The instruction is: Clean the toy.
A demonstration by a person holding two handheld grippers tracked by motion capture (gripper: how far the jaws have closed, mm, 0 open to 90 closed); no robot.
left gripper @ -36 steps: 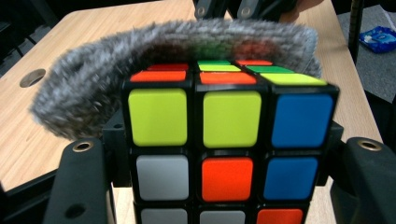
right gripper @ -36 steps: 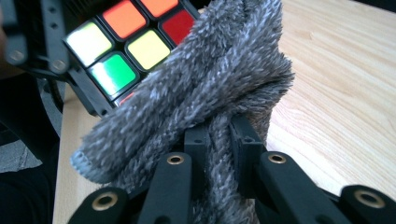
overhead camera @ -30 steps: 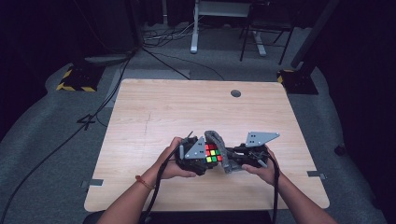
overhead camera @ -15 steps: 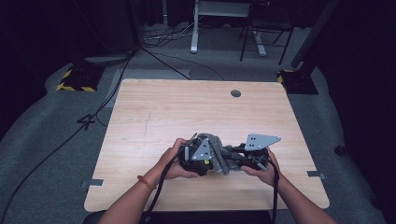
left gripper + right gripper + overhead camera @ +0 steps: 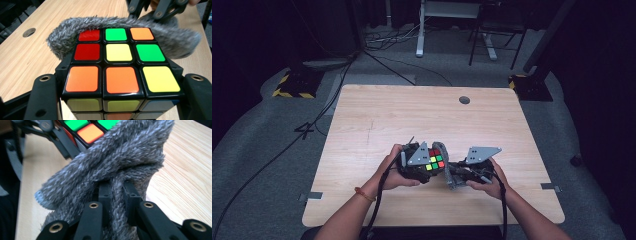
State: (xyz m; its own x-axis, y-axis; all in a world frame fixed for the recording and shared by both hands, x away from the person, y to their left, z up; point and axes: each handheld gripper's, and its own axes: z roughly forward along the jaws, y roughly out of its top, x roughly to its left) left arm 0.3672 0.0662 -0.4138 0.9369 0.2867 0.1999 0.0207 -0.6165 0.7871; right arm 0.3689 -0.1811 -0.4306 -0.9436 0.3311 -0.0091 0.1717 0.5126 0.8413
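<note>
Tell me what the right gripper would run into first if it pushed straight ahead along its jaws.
Probably the puzzle cube held in the left gripper. The right gripper is shut on the grey fuzzy cloth, which drapes against the cube just ahead.

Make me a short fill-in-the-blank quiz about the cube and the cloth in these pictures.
1. The left gripper is shut on the ____.
2. The right gripper is shut on a fuzzy grey ____.
3. The centre sticker on the cube's top face is ____.
4. The cloth lies against the cube above a ____ table.

Missing words: cube; cloth; yellow; wooden
</note>
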